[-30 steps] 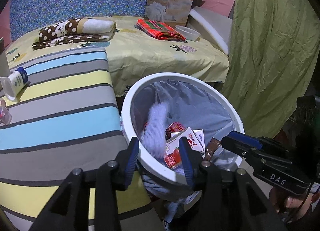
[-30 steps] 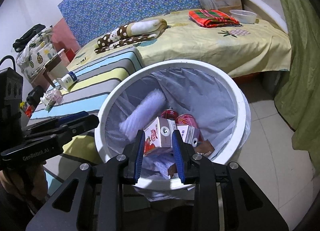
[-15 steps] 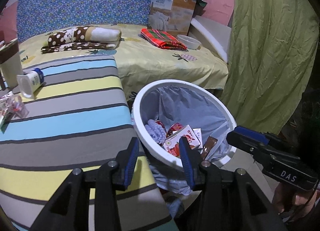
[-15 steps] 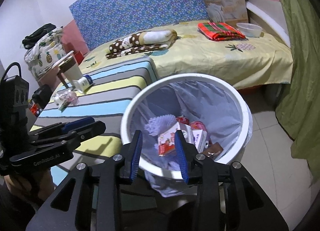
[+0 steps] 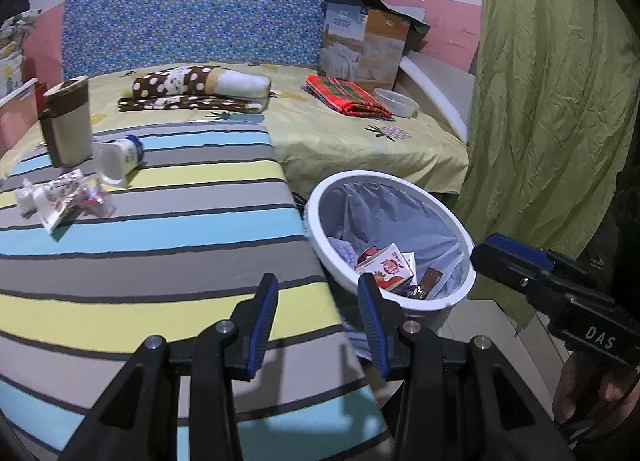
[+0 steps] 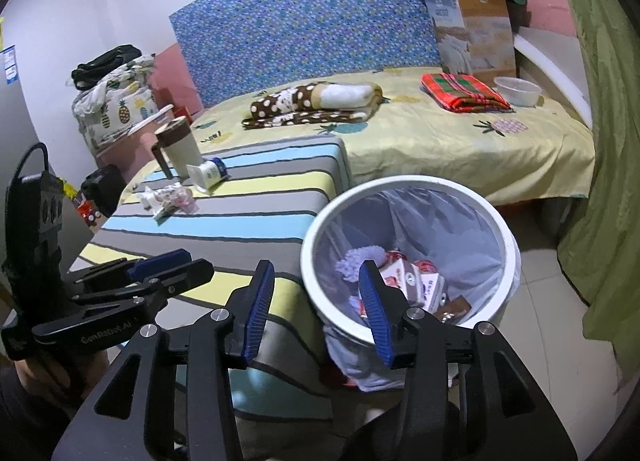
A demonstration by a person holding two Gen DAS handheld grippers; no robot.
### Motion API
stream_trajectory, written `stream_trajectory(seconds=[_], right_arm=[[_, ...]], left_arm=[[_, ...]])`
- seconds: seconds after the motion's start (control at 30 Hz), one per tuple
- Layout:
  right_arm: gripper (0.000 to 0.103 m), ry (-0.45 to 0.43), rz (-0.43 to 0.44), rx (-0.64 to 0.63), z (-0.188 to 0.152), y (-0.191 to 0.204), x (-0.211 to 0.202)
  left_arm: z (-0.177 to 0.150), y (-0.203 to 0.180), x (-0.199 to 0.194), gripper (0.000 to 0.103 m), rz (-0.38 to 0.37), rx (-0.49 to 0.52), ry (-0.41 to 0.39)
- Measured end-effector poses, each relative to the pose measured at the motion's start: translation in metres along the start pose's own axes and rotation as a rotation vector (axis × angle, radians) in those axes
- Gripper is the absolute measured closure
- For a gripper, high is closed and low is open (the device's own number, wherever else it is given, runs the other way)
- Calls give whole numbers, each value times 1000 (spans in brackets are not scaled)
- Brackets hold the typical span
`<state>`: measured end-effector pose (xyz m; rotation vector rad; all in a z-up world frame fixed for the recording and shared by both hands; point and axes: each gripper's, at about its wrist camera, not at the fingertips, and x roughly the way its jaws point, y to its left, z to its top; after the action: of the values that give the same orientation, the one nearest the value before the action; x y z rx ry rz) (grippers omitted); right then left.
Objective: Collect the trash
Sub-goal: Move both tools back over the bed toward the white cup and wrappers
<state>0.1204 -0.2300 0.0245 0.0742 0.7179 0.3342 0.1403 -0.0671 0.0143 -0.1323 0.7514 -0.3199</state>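
Note:
A white round trash bin with a grey liner stands on the floor by the striped table. Inside lie a juice carton, cans, a wrapper and a fluffy lilac item. On the striped cloth lie crumpled wrappers and a tipped white bottle with a blue cap. My left gripper is open and empty above the table's near edge. My right gripper is open and empty beside the bin's rim.
A brown-and-beige mug stands at the table's far left. A bed behind holds a dotted blanket, a red plaid cloth, a bowl and a cardboard box. A green curtain hangs at right.
Both grippers have pulled back and up from the bin, so the table with the wrappers, bottle and mug has come into view. Both stay open and empty.

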Motion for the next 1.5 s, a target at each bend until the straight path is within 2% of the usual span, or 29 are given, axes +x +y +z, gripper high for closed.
stream_trajectory(seconds=[0.63, 1.17, 1.37, 1.43, 1.5], right_arm=[[56, -9, 73, -97, -3, 48, -6], [56, 21, 112, -163, 4, 76, 11], [56, 28, 147, -185, 12, 85, 25], [55, 32, 161, -188, 16, 87, 29], [46, 42, 177, -192, 19, 91, 35]], left_arm=[[-22, 41, -52, 60, 84, -68, -55], [-29, 81, -60, 60, 138, -126, -60], [-24, 104, -60, 60, 181, -145, -61], [-21, 113, -61, 60, 199, -150, -64], [-19, 122, -62, 58, 214, -158, -71]])
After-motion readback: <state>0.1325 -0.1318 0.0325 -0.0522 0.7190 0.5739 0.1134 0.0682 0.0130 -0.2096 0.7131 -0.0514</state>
